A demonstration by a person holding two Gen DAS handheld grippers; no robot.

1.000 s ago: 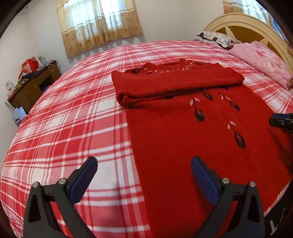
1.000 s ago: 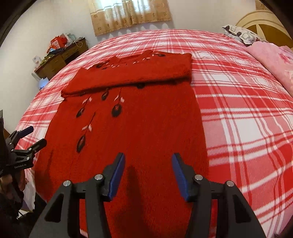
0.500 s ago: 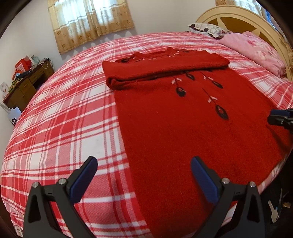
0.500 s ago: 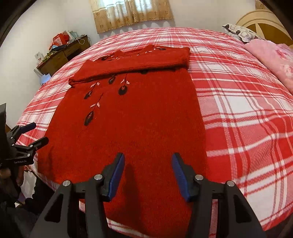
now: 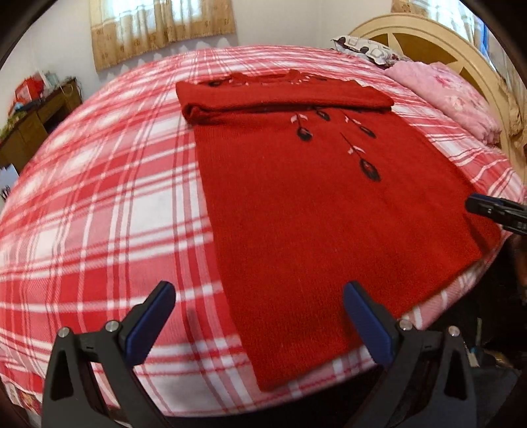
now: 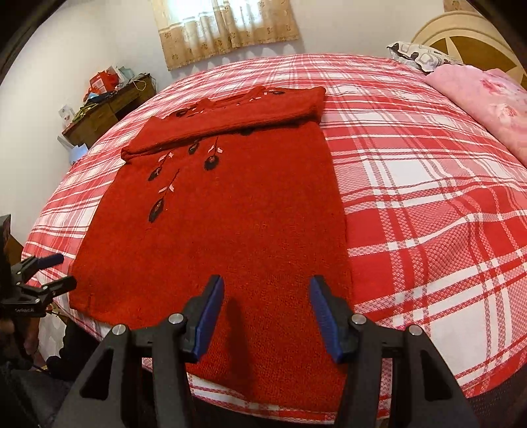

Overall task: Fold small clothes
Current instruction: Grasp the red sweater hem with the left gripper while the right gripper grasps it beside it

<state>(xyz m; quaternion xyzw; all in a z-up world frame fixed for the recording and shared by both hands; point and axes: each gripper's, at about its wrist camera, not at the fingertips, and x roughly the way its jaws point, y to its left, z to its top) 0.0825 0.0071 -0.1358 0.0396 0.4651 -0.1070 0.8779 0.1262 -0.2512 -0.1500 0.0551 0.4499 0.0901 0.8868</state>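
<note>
Progress of one fold on a small red knitted garment, read from each claw outward.

Left claw (image 5: 258,321): jaws spread wide and empty; nothing lies between the blue pads, which hang above the bed's near edge. Below and between the jaws sits the near left corner of the red sweater (image 5: 313,230), with its hem running along the mattress edge. To the left of this claw only the plaid bedspread (image 5: 98,214) shows.

Right claw (image 6: 266,316): jaws roughly half parted, also empty, poised over the hem close to the garment's right side edge. Whether the pad tips touch the knit cannot be told from these views. Each claw appears at the margin of the other's view, so the two stand well apart across the hem.

Beyond both claws: the body of the sweater lies flat and smooth, its dark flower motifs facing up. Farther still, the top portion is already folded down across the chest as a thick band spanning the full width; this step looks complete.

Farthest: a pink blanket (image 6: 487,98), a patterned pillow (image 5: 365,52), a curtain (image 6: 227,29) and a cluttered desk (image 6: 108,102).

Remaining, as a judgement: the hem is not yet gripped or lifted, so at least one fold bringing the lower half toward the band is still to be made.
</note>
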